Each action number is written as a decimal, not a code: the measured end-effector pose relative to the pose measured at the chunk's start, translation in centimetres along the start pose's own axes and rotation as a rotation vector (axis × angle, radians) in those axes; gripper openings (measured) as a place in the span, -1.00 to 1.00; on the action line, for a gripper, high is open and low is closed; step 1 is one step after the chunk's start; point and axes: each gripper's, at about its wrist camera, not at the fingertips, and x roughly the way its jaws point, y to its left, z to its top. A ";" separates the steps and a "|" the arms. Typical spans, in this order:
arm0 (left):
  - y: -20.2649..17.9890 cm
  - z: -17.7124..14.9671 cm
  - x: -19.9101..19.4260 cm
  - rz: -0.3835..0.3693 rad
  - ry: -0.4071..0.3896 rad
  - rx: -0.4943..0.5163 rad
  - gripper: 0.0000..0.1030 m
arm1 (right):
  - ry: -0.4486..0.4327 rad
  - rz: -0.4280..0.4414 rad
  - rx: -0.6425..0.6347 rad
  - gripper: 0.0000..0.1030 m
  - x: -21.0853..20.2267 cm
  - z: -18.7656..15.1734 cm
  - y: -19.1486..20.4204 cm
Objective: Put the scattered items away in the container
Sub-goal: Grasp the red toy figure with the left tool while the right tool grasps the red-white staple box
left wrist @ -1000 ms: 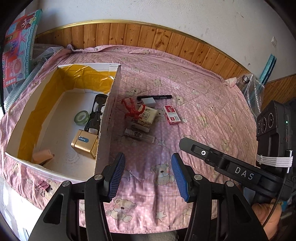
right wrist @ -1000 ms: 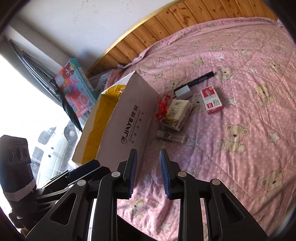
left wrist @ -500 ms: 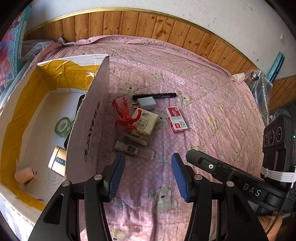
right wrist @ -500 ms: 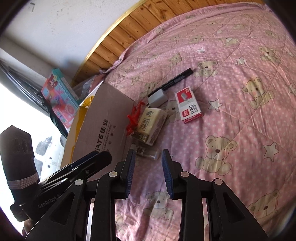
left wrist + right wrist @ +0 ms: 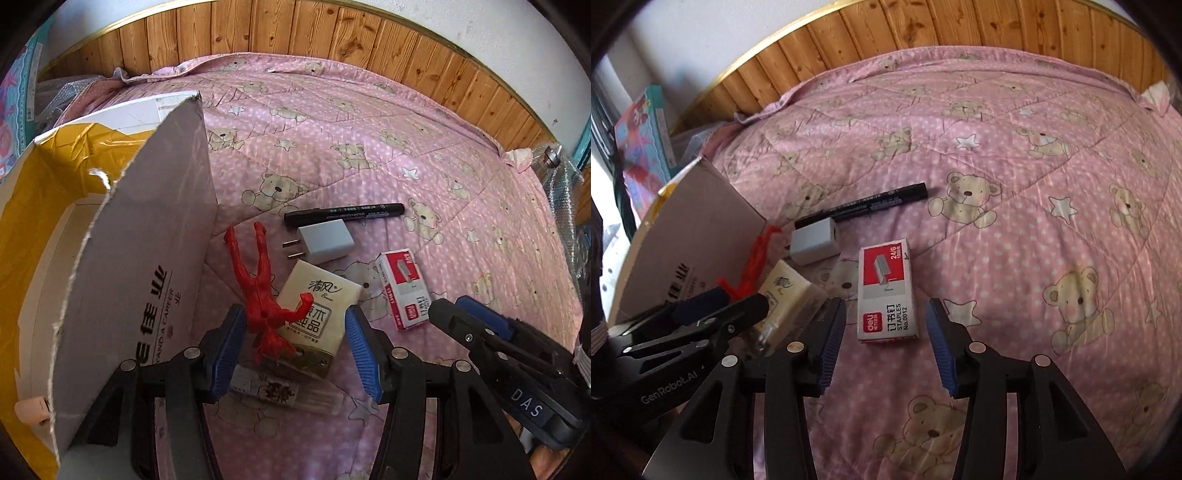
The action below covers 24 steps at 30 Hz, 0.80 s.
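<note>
**Both claws spread over the clutter beside the box**

At far left, cardboard box (image 5: 122, 266), standing on pink bear-print quilt (image 5: 351, 155), yellow-lined inside, torn near wall printed with dark characters; a pale object (image 5: 31, 410) low in its near corner. Just right of that wall, red toy figure (image 5: 258, 291), lying with legs toward the headboard, one arm draped over tissue pack (image 5: 317, 317). Left gripper (image 5: 295, 339) released, blue pads spread wide, framing the figure's torso and the near end of the tissue pack; contact cannot be told. Below the pack, between the fingers, a clear tube with dark label (image 5: 280, 391) lying crosswise. Beyond, white charger plug (image 5: 325, 242) with prongs toward the box, and black marker (image 5: 343, 214) lying just behind it. Further right, red-and-white staple box (image 5: 404, 286), near the tissue pack, well apart from the marker. Right gripper (image 5: 886, 343) released too, pads wide on either side of the near end of the staple box (image 5: 886, 291), not closed on it. At far right of the left wrist view, the right gripper's body reaching in beside the staples. All scattered items outside the box on the quilt. Wooden panelling (image 5: 960, 26) along the quilt's far edge.
</note>
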 end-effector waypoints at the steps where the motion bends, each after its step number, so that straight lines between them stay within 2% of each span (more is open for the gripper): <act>1: 0.0 0.0 0.5 0.007 -0.001 0.005 0.10 | 0.011 -0.023 -0.019 -0.07 0.8 0.0 0.1; 2: 0.0 0.0 1.0 0.020 -0.003 0.012 -0.01 | 0.014 -0.028 -0.031 -0.09 1.5 0.0 0.1; 3: 0.1 -0.1 1.5 0.025 0.002 0.016 -0.10 | 0.010 0.000 -0.019 -0.22 1.7 -0.1 -0.2; 4: 0.3 -0.1 1.7 0.027 0.000 0.009 -0.31 | 0.003 0.025 0.005 -0.25 1.7 -0.3 -0.6; 6: 0.7 -0.1 1.2 0.011 -0.031 0.000 -0.36 | -0.018 0.051 0.032 -0.49 1.0 -0.5 -1.3; 7: 0.8 -0.2 0.9 -0.002 -0.037 -0.006 -0.48 | -0.024 0.074 0.054 -0.54 0.5 -0.7 -1.9; 8: 0.8 -0.4 0.4 -0.019 -0.046 -0.011 -0.72 | -0.024 0.103 0.087 -0.59 0.1 -0.9 -2.4; 10: 0.7 -0.8 -0.9 -0.078 -0.058 -0.024 -0.72 | -0.024 0.155 0.154 -0.64 -0.8 -1.6 -3.8; 14: 0.5 -2.8 -3.5 -0.391 -0.038 -0.118 -0.72 | -0.043 0.127 0.209 -0.65 -3.0 -3.4 -5.8; 16: 0.8 -4.3 -3.0 -0.600 0.036 -0.223 -0.72 | -0.045 0.095 0.208 -0.66 -3.6 -4.1 -6.3; 18: 1.7 -6.0 -0.8 -0.717 0.133 -0.377 -0.68 | -0.040 0.094 0.211 -0.64 -3.9 -4.6 -6.6; 19: 2.3 -6.9 0.4 -0.712 0.171 -0.453 -0.60 | -0.033 0.094 0.200 -0.62 -3.9 -4.7 -6.5; 20: 2.8 -7.6 1.3 -0.656 0.202 -0.494 -0.47 | -0.024 0.082 0.183 -0.55 -4.0 -4.8 -6.2; 21: 3.1 -8.0 1.8 -0.597 0.220 -0.502 -0.42 | -0.025 0.065 0.173 -0.54 -4.1 -4.9 -6.1; 24: 2.0 -8.2 1.1 -0.496 0.196 -0.412 -0.28 | -0.053 0.067 0.198 -0.46 -5.0 -5.5 -6.2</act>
